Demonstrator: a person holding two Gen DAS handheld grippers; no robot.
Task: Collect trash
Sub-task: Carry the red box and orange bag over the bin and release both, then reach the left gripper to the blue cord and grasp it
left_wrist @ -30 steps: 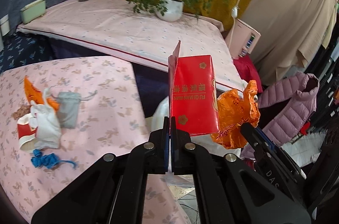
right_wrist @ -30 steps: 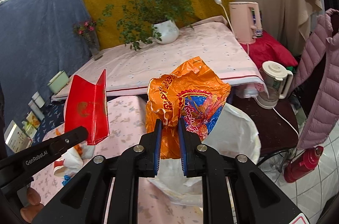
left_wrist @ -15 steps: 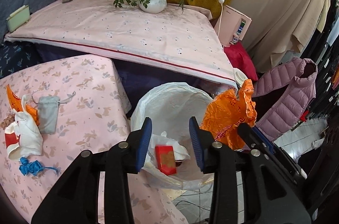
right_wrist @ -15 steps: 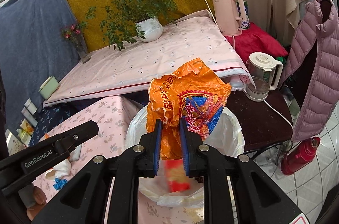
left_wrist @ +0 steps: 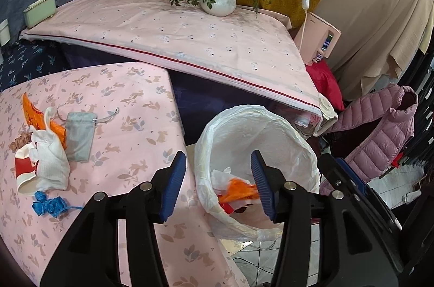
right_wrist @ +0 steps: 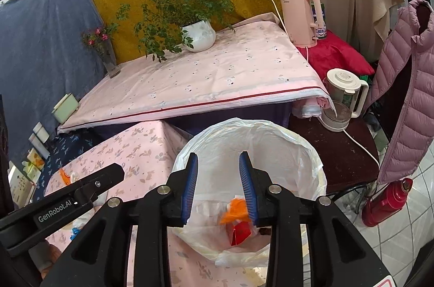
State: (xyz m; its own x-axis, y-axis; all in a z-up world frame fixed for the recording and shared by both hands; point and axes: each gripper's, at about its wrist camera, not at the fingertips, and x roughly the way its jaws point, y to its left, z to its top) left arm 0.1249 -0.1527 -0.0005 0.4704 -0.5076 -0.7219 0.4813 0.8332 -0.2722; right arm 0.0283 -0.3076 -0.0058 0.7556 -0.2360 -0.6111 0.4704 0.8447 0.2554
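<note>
The left gripper point(left_wrist: 218, 185) stands with its blue pads spread wide and nothing between them, over the table's right edge and the bin's rim. The right gripper point(right_wrist: 219, 185) is likewise parted and empty, above the bin's mouth. Down inside the white-lined trash bin point(right_wrist: 287, 135), which sits just beside the table's right edge, lie the orange wrapper point(right_wrist: 235, 208) and the red packet point(right_wrist: 240, 231). More litter sits near the left edge of the pink table point(left_wrist: 130, 102): a grey pouch point(left_wrist: 79, 136), white cloth point(left_wrist: 50, 164) and blue string point(left_wrist: 48, 205).

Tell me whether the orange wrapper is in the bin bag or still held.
In the bag: the orange wrapper lies inside the bin bag, and the right gripper is open.
</note>
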